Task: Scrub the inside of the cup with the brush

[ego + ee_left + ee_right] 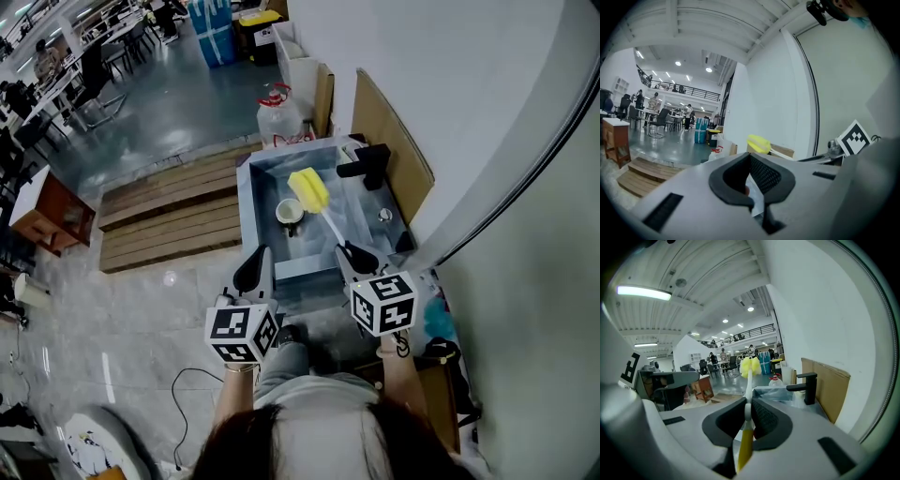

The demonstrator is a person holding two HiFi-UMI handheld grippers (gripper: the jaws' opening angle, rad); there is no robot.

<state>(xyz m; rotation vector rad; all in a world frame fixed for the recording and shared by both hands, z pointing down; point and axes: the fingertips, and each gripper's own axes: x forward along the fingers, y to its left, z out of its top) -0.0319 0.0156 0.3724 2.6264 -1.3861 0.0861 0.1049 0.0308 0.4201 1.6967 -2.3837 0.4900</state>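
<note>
The sink lies straight ahead of you. Its near rim is just past both grippers, and its right side is close to the white wall. A black faucet stands over the far right corner with cardboard leaning behind it. That leaves the left half of the basin as your roomier side. A water bottle stands beyond the far rim, and wooden steps run along the floor to the left.

The cup stands mouth up on the basin floor, left of centre. Neither gripper view shows it, since each gripper's own body blocks the basin. From the head view you cannot tell whether the sponge touches the cup's rim.

The fingers of your right gripper are clamped on the handle of the brush, with only a narrow gap between them. The handle runs forward and left from the fingers. Its yellow sponge head is above the basin, just beside the cup on the far right. The fingers of your left gripper are together and hold nothing. It hangs at the near left rim, apart from the cup.
</note>
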